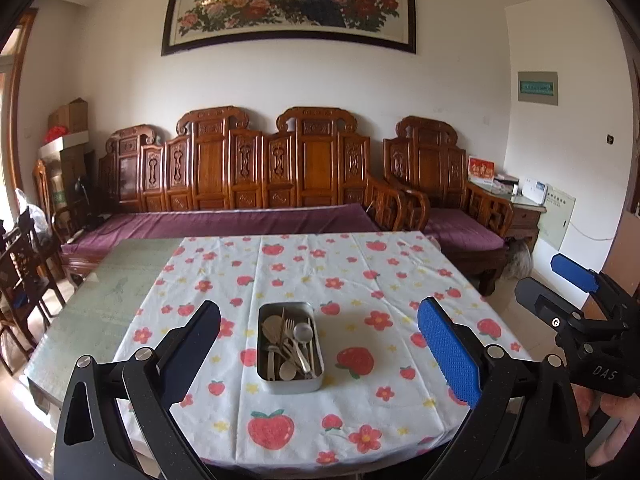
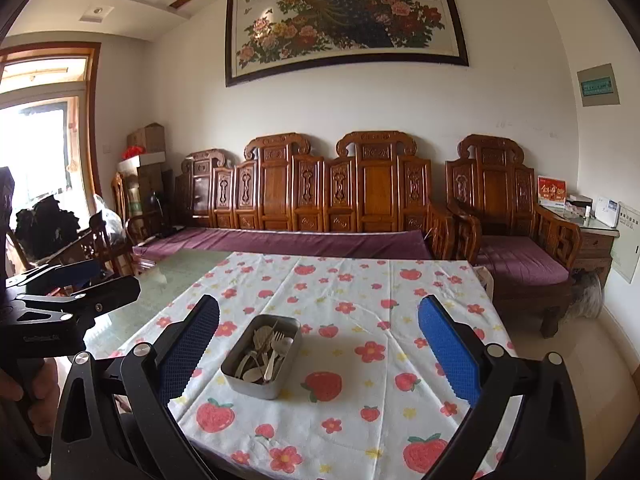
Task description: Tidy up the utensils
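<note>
A rectangular metal tin (image 1: 280,383) (image 2: 256,381) sits near the front of the table on a strawberry-print cloth (image 1: 360,276) (image 2: 360,288). Several pale utensils (image 1: 290,344) (image 2: 266,350), spoons and forks, lie jumbled inside it. My left gripper (image 1: 320,340) hovers above the table's near edge, open, its blue-padded fingers (image 1: 448,352) wide on either side of the tin. My right gripper (image 2: 320,336) is open too, held back from the tin, which lies toward its left finger. Each gripper shows at the edge of the other's view (image 1: 576,292) (image 2: 68,292).
The cloth covers the right part of a glass-topped table (image 1: 100,300) (image 2: 172,276). A carved wooden sofa with purple cushions (image 1: 240,220) (image 2: 300,240) runs behind it, an armchair (image 1: 452,216) to the right, wooden chairs (image 1: 24,268) at left. A hand (image 2: 36,384) holds the left gripper.
</note>
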